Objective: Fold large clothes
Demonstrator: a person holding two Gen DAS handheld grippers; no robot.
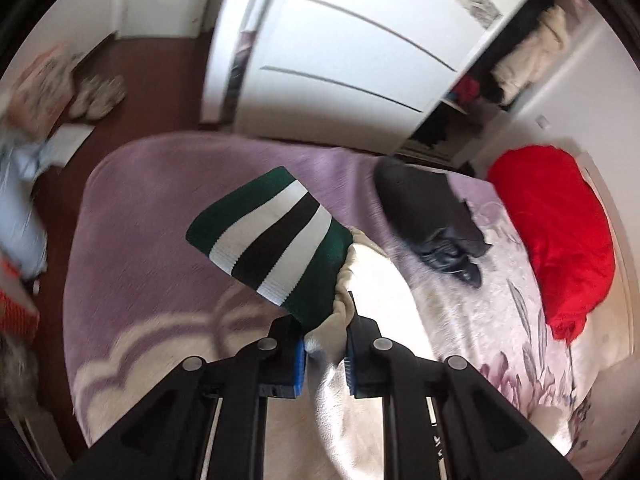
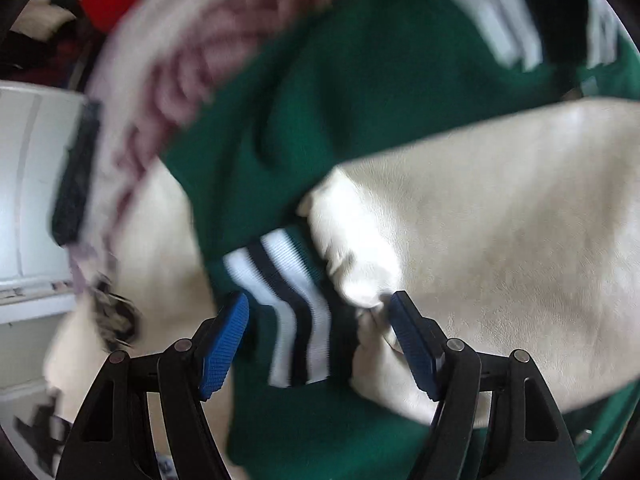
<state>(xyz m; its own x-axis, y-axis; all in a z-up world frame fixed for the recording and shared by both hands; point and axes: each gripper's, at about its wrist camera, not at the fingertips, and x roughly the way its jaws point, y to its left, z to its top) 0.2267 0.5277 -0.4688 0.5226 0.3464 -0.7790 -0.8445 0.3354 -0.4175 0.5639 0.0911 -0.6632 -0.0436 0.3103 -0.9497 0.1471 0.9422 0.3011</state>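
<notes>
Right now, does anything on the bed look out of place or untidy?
Yes. A black garment lies crumpled on the bedspread, and a red heap sits bunched at its far edge. The left tongs grip the cream sleeve with its striped cuff sticking out; that looks normal for folding.

Left wrist camera looks steeply down along its fingers from above the bed (image 1: 160, 208), taking in the wardrobe (image 1: 340, 52) and floor beyond. Right wrist camera faces almost straight down, very close. Both views share the jacket's striped cuff (image 1: 272, 236) (image 2: 288, 312).
</notes>
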